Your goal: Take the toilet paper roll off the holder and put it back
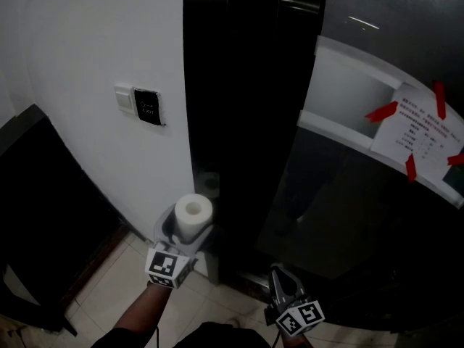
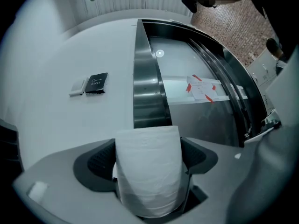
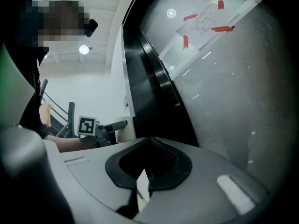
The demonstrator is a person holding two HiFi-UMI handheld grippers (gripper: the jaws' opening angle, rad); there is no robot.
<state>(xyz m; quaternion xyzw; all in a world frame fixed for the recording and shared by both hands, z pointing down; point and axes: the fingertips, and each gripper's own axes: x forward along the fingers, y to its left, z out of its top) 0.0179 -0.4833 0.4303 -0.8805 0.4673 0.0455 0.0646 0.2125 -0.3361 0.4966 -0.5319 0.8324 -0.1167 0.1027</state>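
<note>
Dim white wall [image 1: 87, 49] behind; left gripper [image 1: 188, 230] at 7 o'clock clamped the roll [image 1: 193, 214] (holder hard to discern); right gripper [image 1: 280, 272], 5 o'clock, was closed, empty.

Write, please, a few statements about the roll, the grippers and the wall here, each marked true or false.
1. The left gripper is shut on the white toilet paper roll. True.
2. The right gripper holds a second roll. False: its jaws are together with nothing between them.
3. The white paper notice on the dark glass panel is fixed with red tape. True.
4. The small black wall plate is mounted on the glass. False: it sits on the white wall, beside a white switch.
</note>
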